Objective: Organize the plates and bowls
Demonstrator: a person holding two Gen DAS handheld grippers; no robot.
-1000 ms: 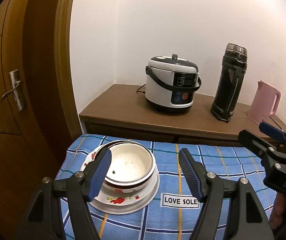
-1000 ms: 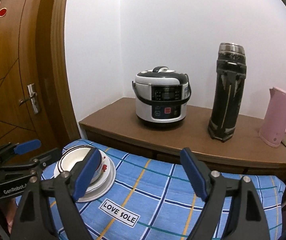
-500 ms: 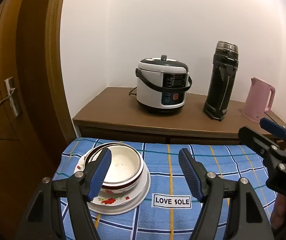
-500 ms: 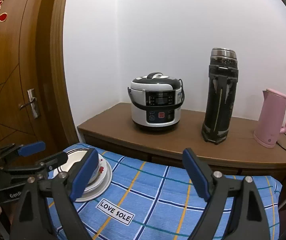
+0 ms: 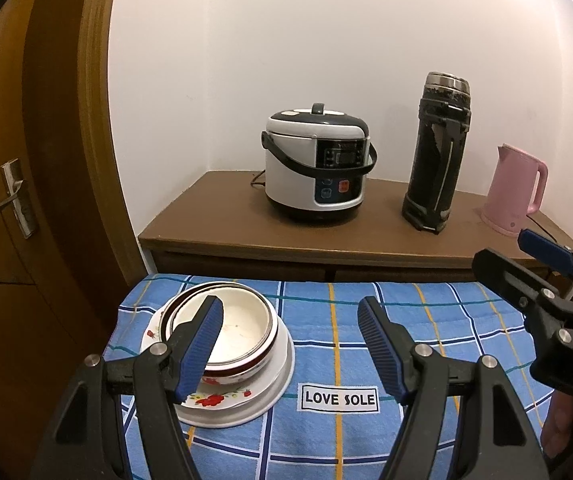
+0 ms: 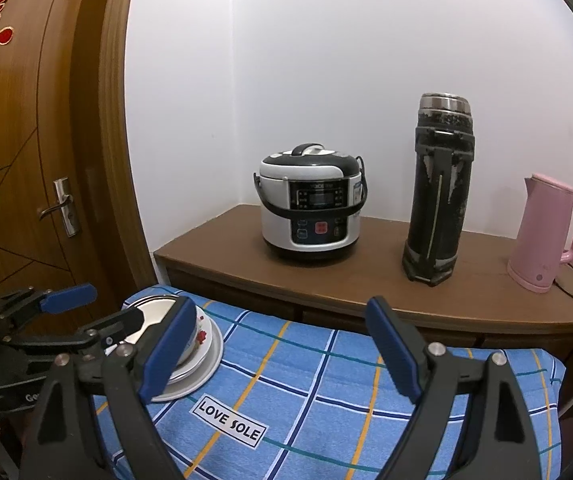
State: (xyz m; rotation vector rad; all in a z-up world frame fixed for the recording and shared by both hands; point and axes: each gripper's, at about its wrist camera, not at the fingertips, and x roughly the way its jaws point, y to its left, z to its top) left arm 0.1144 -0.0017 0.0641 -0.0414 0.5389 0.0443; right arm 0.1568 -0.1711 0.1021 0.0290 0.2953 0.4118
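Nested white bowls (image 5: 242,328) with a red-patterned outside sit on stacked white plates (image 5: 274,396) with a flower print, on the left of the blue checked cloth (image 5: 438,320). The stack also shows in the right wrist view (image 6: 206,344). My left gripper (image 5: 290,344) is open and empty, drawn back from the stack, its left finger in front of the bowl. My right gripper (image 6: 278,344) is open and empty over the cloth, to the right of the stack; it also shows in the left wrist view (image 5: 546,280).
A wooden sideboard (image 5: 222,232) behind the table carries a rice cooker (image 5: 318,172), a tall black flask (image 5: 438,160) and a pink kettle (image 5: 514,196). A wooden door (image 6: 26,184) with a metal handle stands at the left. A "LOVE SOLE" label (image 5: 340,398) is on the cloth.
Both grippers have drawn back and up from the table, so the stack looks smaller and farther. The bowls and plates have not moved. Both jaws stay open.
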